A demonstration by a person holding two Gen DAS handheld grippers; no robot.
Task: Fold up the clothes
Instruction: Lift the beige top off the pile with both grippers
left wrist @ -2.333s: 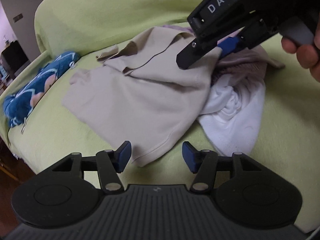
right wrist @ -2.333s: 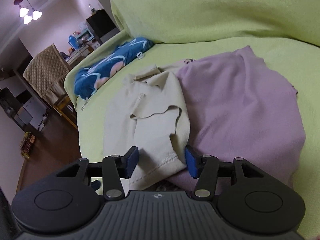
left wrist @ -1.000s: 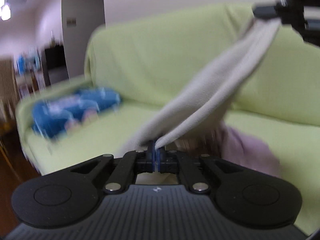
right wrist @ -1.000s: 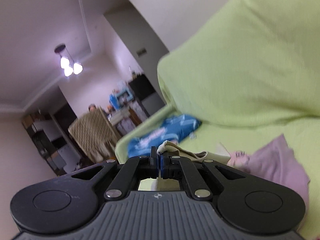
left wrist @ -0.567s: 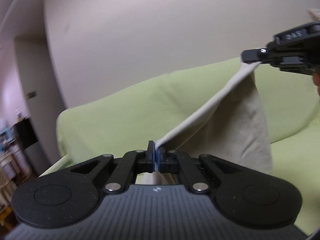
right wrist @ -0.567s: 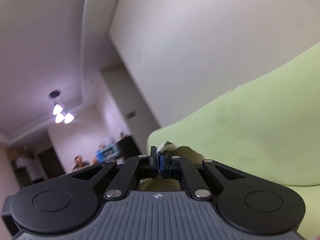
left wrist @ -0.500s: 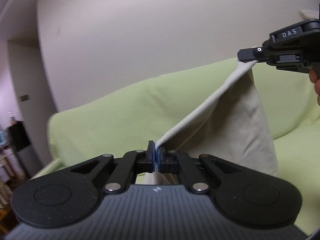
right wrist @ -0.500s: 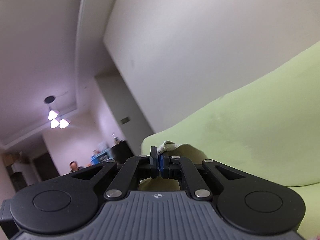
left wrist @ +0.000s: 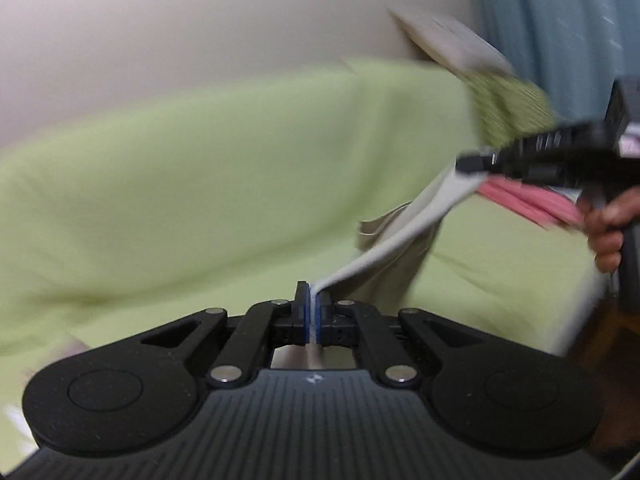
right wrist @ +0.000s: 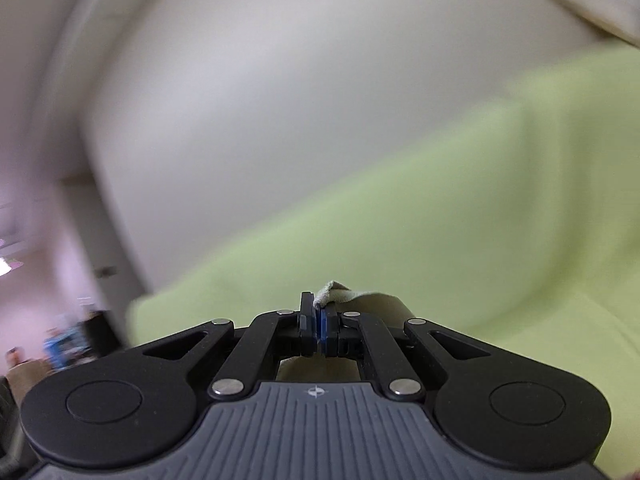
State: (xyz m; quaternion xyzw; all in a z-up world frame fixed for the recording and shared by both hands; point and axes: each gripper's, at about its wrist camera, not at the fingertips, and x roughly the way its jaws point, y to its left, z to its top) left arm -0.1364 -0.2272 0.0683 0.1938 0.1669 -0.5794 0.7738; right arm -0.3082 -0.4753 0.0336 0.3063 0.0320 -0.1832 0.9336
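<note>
A beige shirt [left wrist: 404,236] hangs in the air, stretched between both grippers above the green sofa [left wrist: 200,184]. My left gripper [left wrist: 311,304] is shut on one edge of it, low in the middle of the left wrist view. At the right of that view, my right gripper [left wrist: 466,166], held by a hand [left wrist: 608,224], pinches the opposite edge. In the right wrist view the right gripper [right wrist: 318,320] is shut on a small tuft of the beige shirt [right wrist: 340,295], with more of the cloth hanging below the fingers. Both views are blurred by motion.
A pink garment [left wrist: 528,200] lies on the sofa seat behind the right gripper. A green checked cloth [left wrist: 508,100] drapes over the sofa's right end, with a blue curtain [left wrist: 560,20] behind. The sofa back [right wrist: 440,220] and a pale wall [right wrist: 240,80] fill the right wrist view.
Both grippers have swung sideways across the sofa with the beige shirt stretched between them. The sofa's right end, pink garment and curtain have come into view. The grips have not changed.
</note>
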